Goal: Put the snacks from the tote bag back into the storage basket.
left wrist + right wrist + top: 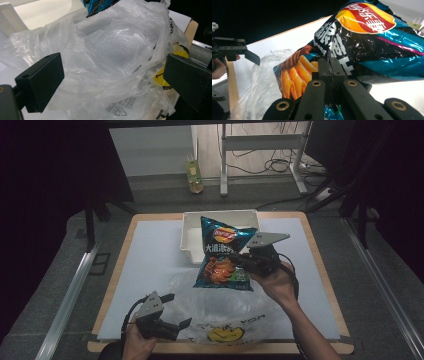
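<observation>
We work at a wooden table (320, 265) covered by a white mat (150, 270), with dark floor, desk legs and loose cables beyond it. From the high view we see a white bin (192, 232) at the far middle of the mat and a clear plastic bag (220, 310) spread near the front edge, a yellow smiley printed on its near side.

Our right gripper (244, 259) holds a chip bag (223, 255) upright in the air, above the plastic bag and in front of the bin. The right gripper view adds what the high view cannot: the two jaws are pressed together on the chip bag's (362, 42) side edge, pinching the foil flat between them. It also catches the left gripper (253, 57) farther off at the left, jaws apart.

Our left gripper (172, 312) sits at the front left, just beside the plastic bag's edge. The left gripper view shows its jaws standing wide open with the crumpled plastic bag (112, 62) lying between and beyond them, no pad pressing on it, and the chip bag's (97, 6) lower corner hanging at the top.
</observation>
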The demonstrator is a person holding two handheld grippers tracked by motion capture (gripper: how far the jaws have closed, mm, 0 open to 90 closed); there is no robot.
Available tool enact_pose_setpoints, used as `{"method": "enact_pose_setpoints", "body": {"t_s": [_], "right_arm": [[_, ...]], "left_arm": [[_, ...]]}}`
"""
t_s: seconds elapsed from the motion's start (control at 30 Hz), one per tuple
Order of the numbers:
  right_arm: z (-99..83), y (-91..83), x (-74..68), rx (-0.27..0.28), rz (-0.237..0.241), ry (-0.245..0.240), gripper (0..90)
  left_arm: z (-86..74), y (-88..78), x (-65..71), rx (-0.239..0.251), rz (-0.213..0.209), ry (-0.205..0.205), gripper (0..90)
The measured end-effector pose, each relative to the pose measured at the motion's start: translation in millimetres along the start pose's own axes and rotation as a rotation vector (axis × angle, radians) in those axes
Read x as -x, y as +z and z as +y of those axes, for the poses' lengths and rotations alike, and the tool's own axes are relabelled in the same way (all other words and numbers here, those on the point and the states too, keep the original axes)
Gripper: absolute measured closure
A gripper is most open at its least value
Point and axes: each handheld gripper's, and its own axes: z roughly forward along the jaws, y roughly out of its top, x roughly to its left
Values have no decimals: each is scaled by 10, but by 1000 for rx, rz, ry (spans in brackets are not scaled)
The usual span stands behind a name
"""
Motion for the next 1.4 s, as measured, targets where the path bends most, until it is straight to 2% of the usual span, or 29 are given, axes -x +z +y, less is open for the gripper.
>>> {"method": "enact_pose_setpoints", "body": {"t_s": [0.23,0.43,0.57,0.6,0.77,1.07,1.4], "right_arm": [[81,87,95,3,-3,5,900],[127,173,207,3,-13,9,900],[152,218,262,3,-20,8,900],[166,249,299,6,-22,10,900],[202,331,388,11,-30,5,900],[257,490,542,15,-48,1,900],[264,687,695,-2,-60,-12,900]], "left_arm": [[5,-6,0,-4,8,1,34],[-7,12,-15,-22,33,1,37],[-17,28,-30,-40,66,-3,39],[-25,33,-42,-51,85,-5,39],[-31,33,-65,-55,106,-15,41],[-35,42,-62,-64,121,18,41],[-32,32,-69,-58,123,18,36]]}}
